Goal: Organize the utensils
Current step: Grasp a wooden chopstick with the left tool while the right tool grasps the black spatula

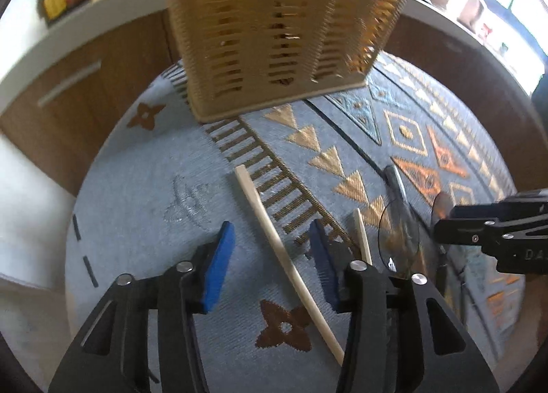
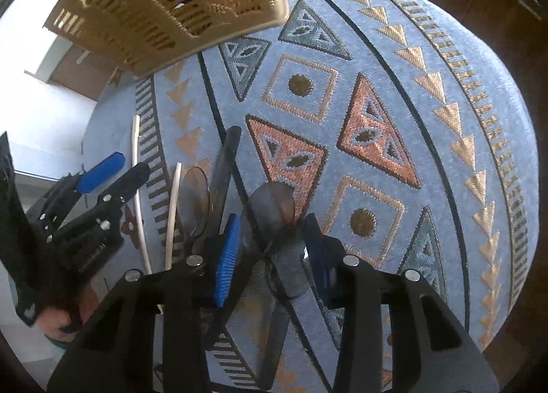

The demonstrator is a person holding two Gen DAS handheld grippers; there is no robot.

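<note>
**A:** Status on the L side?

**B:** My left gripper [image 1: 272, 232] points down at the patterned blue mat [image 1: 154, 194]. Jaws released, pads well apart, nothing clamped. A pale wooden chopstick [image 1: 260, 208] lies flat on the mat and runs diag. between the pads, touching neither.

**A:** And the other chopstick?

**B:** The 2nd chopstick [image 1: 363, 238] is just outside my R-hand pad, also flat on the mat.

**A:** R side?

**B:** My right gripper [image 2: 274, 221] points steeply down too. A smoky see-through spoon [image 2: 270, 197] lies between its blue pads, bowl fwd and handle running back under me. There's a gap at the L pad, so no squeeze; I call it released. Can't tell if the R pad touches.

**A:** Anything else nearby?

**B:** A clear spoon bowl [image 2: 197, 194] with a dark handle [image 2: 226, 160] beside it, btwn the spoon and the chopsticks. Can't tell if they're one piece.

**A:** Holder?

**B:** The tan slotted utensil basket [image 1: 274, 33] stands upright at the far end of the mat, well apart from both grippers. Contents too blurred to read.
</note>
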